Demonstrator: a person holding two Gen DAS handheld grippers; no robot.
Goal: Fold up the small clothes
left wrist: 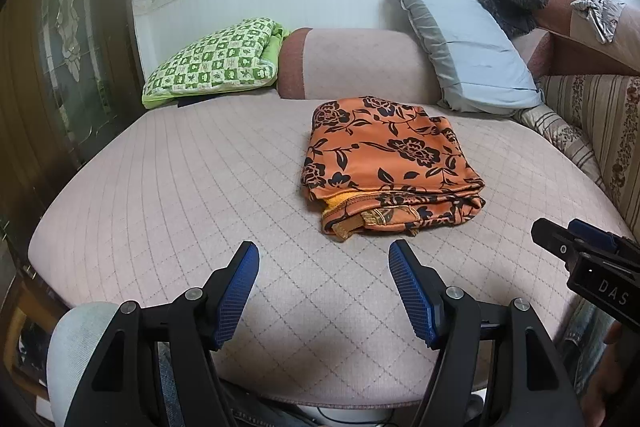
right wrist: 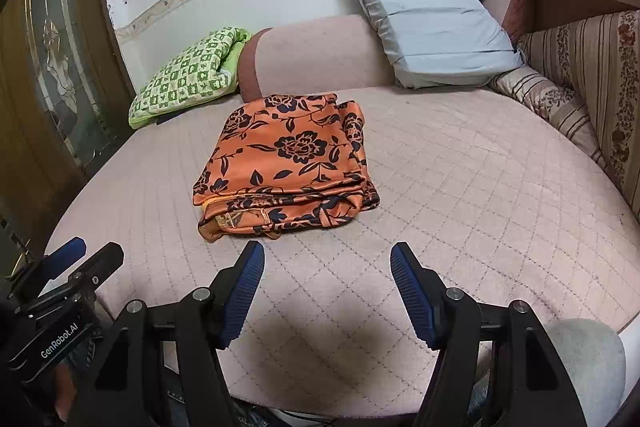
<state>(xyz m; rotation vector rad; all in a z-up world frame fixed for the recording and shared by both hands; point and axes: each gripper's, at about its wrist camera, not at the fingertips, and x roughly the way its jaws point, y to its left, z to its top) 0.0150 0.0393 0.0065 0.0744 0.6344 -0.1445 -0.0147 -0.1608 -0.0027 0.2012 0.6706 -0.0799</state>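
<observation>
One folded orange garment (left wrist: pixel 390 163) lies beyond two grippers, left (left wrist: pixel 324 263) and right (right wrist: pixel 327 263), jaws apart.

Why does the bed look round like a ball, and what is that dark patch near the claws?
Both wrist views use fisheye lenses, so the bed bulges and corners go black. In the right view a soft shadow lies on the cover between the open right claw; the left view shows only a faint one by the left claw. The orange cloth is sharp and evenly lit, without glare.
</observation>
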